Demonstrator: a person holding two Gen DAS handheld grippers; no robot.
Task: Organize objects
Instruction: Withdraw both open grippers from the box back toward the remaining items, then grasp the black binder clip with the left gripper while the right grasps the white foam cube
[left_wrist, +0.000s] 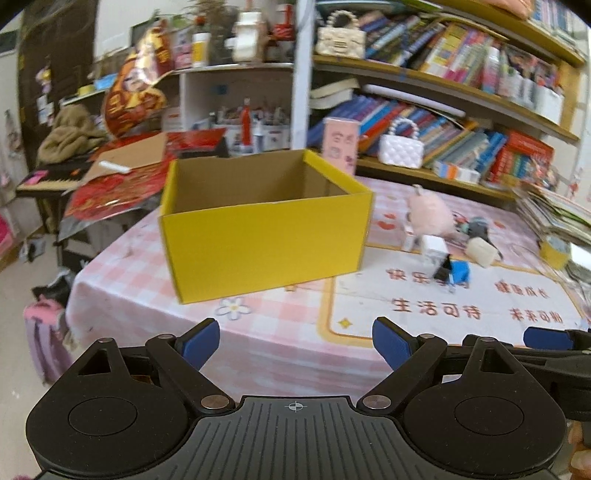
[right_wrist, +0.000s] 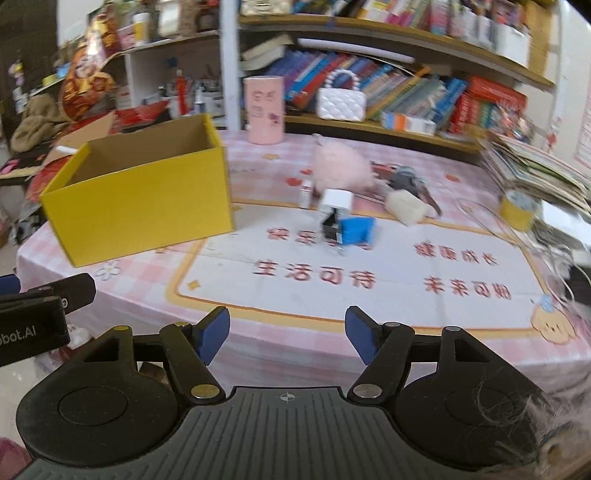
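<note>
An open yellow cardboard box (left_wrist: 266, 236) (right_wrist: 144, 206) stands on the table's left part, with nothing showing inside it. To its right lies a small pile: a pink fluffy toy (right_wrist: 341, 166) (left_wrist: 430, 212), a white cube (right_wrist: 337, 201) (left_wrist: 434, 249), a blue block (right_wrist: 356, 230) (left_wrist: 460, 273) with a black clip, a cream sponge-like block (right_wrist: 406, 208) (left_wrist: 480, 251) and a grey item (right_wrist: 404, 181). My left gripper (left_wrist: 295, 341) is open over the near table edge facing the box. My right gripper (right_wrist: 287, 332) is open, short of the pile, with nothing between its fingers.
A pink checked tablecloth (right_wrist: 369, 280) with printed characters covers the table. A pink cylinder (right_wrist: 264, 109) stands at the back, a yellow tape roll (right_wrist: 517, 208) and stacked magazines (right_wrist: 535, 166) at the right. Bookshelves (left_wrist: 443, 92) and a white quilted bag (right_wrist: 341, 101) lie behind; clutter fills the left.
</note>
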